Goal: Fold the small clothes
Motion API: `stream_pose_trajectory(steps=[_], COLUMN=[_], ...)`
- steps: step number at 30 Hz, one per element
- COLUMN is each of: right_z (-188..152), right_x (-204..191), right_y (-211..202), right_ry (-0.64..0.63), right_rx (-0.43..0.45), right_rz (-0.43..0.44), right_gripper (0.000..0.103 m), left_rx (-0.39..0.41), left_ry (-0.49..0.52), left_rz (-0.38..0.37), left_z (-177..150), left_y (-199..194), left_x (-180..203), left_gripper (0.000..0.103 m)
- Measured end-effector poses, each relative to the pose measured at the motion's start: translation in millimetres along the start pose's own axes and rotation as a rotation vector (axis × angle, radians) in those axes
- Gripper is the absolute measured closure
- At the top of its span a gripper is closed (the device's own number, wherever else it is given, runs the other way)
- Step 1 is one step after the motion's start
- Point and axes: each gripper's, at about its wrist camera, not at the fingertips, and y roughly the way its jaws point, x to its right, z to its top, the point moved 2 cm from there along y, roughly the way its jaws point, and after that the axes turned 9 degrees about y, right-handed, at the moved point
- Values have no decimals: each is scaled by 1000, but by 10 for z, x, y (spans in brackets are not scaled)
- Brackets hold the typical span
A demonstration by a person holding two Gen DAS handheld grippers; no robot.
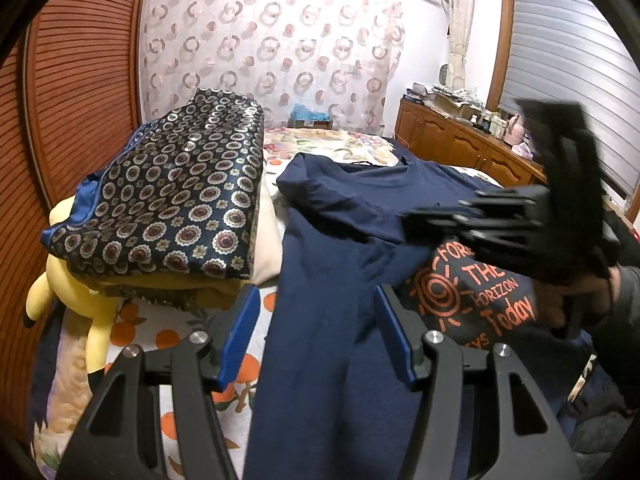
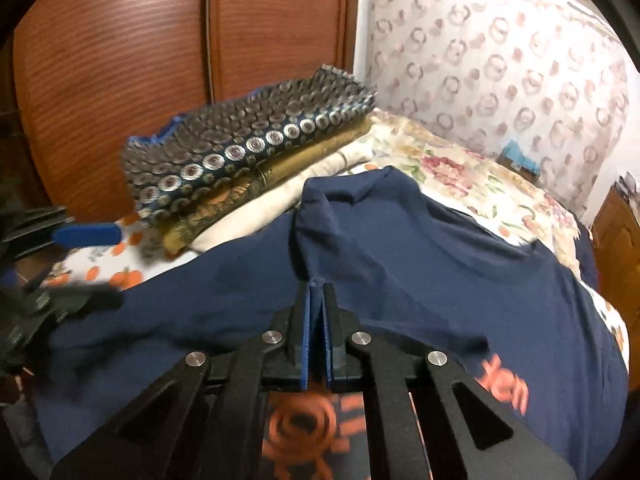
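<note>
A navy T-shirt [image 1: 344, 240] with an orange sun print lies spread on the bed; it also fills the right wrist view [image 2: 420, 264]. My left gripper [image 1: 316, 332] is open, its blue-padded jaws standing wide apart over the shirt's left side, holding nothing. My right gripper [image 2: 318, 300] is shut on a fold of the shirt's sleeve [image 2: 320, 208], lifting it over the shirt body. In the left wrist view the right gripper [image 1: 424, 220] shows blurred at the right, held by a hand. The left gripper [image 2: 92, 268] appears at the left edge of the right wrist view.
A stack of folded patterned blankets [image 1: 172, 200] sits on the bed to the left, over a yellow plush toy [image 1: 68, 280]. The stack also shows in the right wrist view [image 2: 248, 152]. A wooden wardrobe [image 1: 72, 88] stands left, a cabinet [image 1: 460, 140] right.
</note>
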Motion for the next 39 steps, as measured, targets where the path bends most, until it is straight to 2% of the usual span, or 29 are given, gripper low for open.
stream_pose_trajectory(steps=[3, 7, 8, 9, 11, 15, 20, 27, 28, 30, 32, 35, 39], right_z=[-161, -449, -523, -562, -620, -538, -287, -149, -163, -174, -195, -208, -221], right_x=[42, 106, 113, 130, 183, 393, 755, 1123, 1154, 1134, 1083, 1044, 1145], right_y=[-246, -456, -487, -498, -557, -609, -449, 77, 108, 80, 54, -46, -138], right_ry=[17, 60, 69, 73, 72, 102, 170, 269, 279, 254, 221, 176, 203], right_rx=[9, -44, -64, -77, -80, -50, -24, -110, -126, -122, -125, -82, -50], right_rz=[15, 53, 54, 40, 18, -31, -105, -165, -164, -135, -96, -113, -170], right_gripper=[101, 100, 97, 83, 68, 59, 58, 60, 65, 87, 96, 100, 100], left_rx=[1, -4, -7, -11, -14, -34, -44, -44, -43, -42, -43, -48, -48], left_ry=[7, 15, 17, 20, 25, 30, 34, 45, 49, 56, 57, 60, 57], left_rz=[6, 2, 1, 0, -1, 2, 4, -6, -10, -13, -19, -18, -20], left_z=[39, 70, 79, 84, 94, 106, 99, 103, 106, 120, 131, 160, 198], left_y=[14, 50, 65, 88, 126, 230, 284, 327, 334, 338, 365, 432, 484], left_x=[24, 45, 53, 63, 78, 81, 78, 135, 148, 171, 181, 209, 249], left_gripper=[44, 44, 44, 44, 44, 44, 44, 44, 44, 44, 44, 44, 44])
